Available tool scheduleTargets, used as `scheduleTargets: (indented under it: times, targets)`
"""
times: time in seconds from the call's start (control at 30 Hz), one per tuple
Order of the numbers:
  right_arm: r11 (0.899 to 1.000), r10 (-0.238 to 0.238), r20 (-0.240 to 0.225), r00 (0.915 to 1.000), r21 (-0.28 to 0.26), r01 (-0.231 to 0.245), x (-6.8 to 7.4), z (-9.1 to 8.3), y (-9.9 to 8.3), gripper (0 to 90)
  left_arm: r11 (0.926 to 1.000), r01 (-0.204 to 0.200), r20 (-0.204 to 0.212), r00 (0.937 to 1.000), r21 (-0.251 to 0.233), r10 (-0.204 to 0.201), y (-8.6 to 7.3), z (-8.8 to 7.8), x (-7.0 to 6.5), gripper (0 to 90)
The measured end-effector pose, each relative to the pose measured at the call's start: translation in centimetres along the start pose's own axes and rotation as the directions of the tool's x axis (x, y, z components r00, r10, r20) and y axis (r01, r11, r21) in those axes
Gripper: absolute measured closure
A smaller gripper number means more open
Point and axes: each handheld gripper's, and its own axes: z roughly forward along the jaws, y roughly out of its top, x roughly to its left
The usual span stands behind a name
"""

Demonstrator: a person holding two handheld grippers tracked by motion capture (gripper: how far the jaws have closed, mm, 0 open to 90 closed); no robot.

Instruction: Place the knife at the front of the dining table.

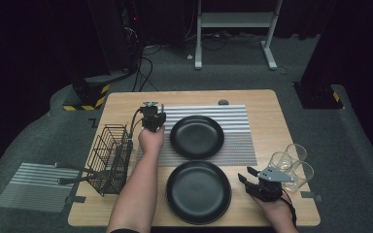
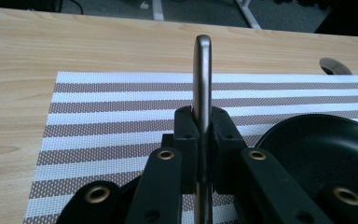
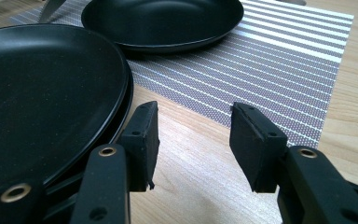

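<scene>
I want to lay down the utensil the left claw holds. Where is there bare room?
Bare mat lies left of the far plate, under the utensil. Bare wood runs along the far edge. The right side is crowded by glasses.

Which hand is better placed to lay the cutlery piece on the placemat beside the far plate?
Left. The left gripper is shut on the metal cutlery piece, above the striped placemat just left of the far plate. The right gripper is open, holding nothing, by the near plate.
</scene>
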Motion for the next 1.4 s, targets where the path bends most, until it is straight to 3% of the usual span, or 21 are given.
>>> scheduleTargets:
  times: [0.07, 0.1, 0.13, 0.17, 0.23, 0.33, 0.4, 0.5, 0.67, 0.9, 0.93, 0.97, 1.07, 1.1, 1.2, 1.4]
  targets:
    - [1.0, 0.004, 0.002, 1.0, 0.002, -0.004, -0.1, 0.0, 0.0, 52.0, 0.9999, -0.004, -0.004, 1.0, 0.015, 0.005, -0.1, 0.3, 0.4, 82.9]
    - [1.0, 0.007, 0.001, 1.0, 0.005, -0.007, -0.1, 0.0, 0.0, 52.0, 0.9998, 0.018, -0.001, 0.9998, 0.012, -0.018, -0.2, 0.5, 0.3, 82.9]
    - [1.0, -0.006, 0.0, 1.0, 0.012, 0.006, -0.2, 0.0, -0.1, 52.0, 0.9997, -0.003, -0.005, 1.0, 0.026, 0.003, -0.3, 0.5, 0.6, 83.0]
    - [1.0, -0.003, 0.002, 1.0, 0.005, 0.003, -0.2, 0.0, 0.0, 52.0, 0.9993, 0.026, 0.0, 0.9997, 0.026, -0.026, -0.4, 0.7, 0.6, 83.0]
    - [1.0, 0.005, 0.003, 1.0, 0.003, -0.005, -0.2, 0.1, 0.0, 52.0, 0.9993, 0.012, -0.001, 0.9999, 0.036, -0.012, -0.4, 0.7, 0.9, 82.9]
    - [1.0, 0.01, 0.006, 0.9999, 0.008, -0.01, -0.2, 0.1, -0.1, 52.0, 0.9984, 0.033, 0.002, 0.9994, 0.046, -0.033, -0.5, 0.9, 0.9, 82.8]
    - [1.0, 0.019, 0.005, 0.9998, 0.011, -0.019, -0.1, 0.1, -0.1, 52.0, 0.9973, 0.008, -0.003, 1.0, 0.073, -0.007, -0.6, 1.0, 1.3, 82.8]
    - [1.0, -0.01, 0.007, 0.9999, 0.013, 0.01, -0.2, 0.1, -0.1, 52.0, 0.9943, 0.071, 0.0, 0.9974, 0.079, -0.072, -0.8, 1.2, 1.2, 82.7]
    - [1.0, 0.01, 0.009, 0.9999, 0.012, -0.01, -0.1, 0.2, -0.1, 52.0, 0.9967, 0.038, -0.004, 0.9993, 0.072, -0.038, -0.8, 1.2, 1.2, 82.4]
    - [1.0, 0.006, 0.009, 0.9999, 0.011, -0.006, -0.1, 0.2, -0.1, 52.0, 0.9965, 0.036, -0.013, 0.9993, 0.076, -0.035, -0.8, 1.2, 1.1, 82.4]
    - [1.0, 0.004, 0.008, 1.0, 0.011, -0.004, -0.1, 0.2, -0.1, 52.0, 0.9963, 0.005, -0.017, 0.9998, 0.086, -0.004, -0.8, 1.2, 1.4, 82.4]
    - [1.0, 0.003, 0.009, 1.0, 0.01, -0.003, -0.1, 0.1, -0.1, 52.0, 0.996, 0.04, -0.011, 0.9992, 0.08, -0.039, -0.8, 1.3, 1.3, 82.4]
    - [1.0, 0.002, 0.007, 1.0, 0.011, -0.002, -0.1, 0.2, -0.1, 51.9, 0.9951, 0.033, -0.013, 0.9994, 0.093, -0.032, -0.8, 1.5, 1.3, 82.3]
    - [1.0, 0.004, 0.007, 1.0, 0.013, -0.004, -0.1, 0.2, -0.1, 51.9, 0.9949, 0.01, -0.013, 0.9999, 0.1, -0.008, -0.8, 1.5, 1.6, 82.2]
    - [1.0, 0.014, 0.006, 0.9999, 0.012, -0.014, -0.1, 0.2, -0.1, 51.9, 0.9924, 0.068, -0.017, 0.9976, 0.102, -0.067, -0.9, 1.7, 1.5, 82.1]
    - [1.0, 0.006, 0.006, 1.0, 0.009, -0.006, -0.1, 0.1, -0.1, 51.9, 0.9895, 0.069, -0.022, 0.9975, 0.127, -0.067, -1.2, 1.9, 1.5, 81.7]
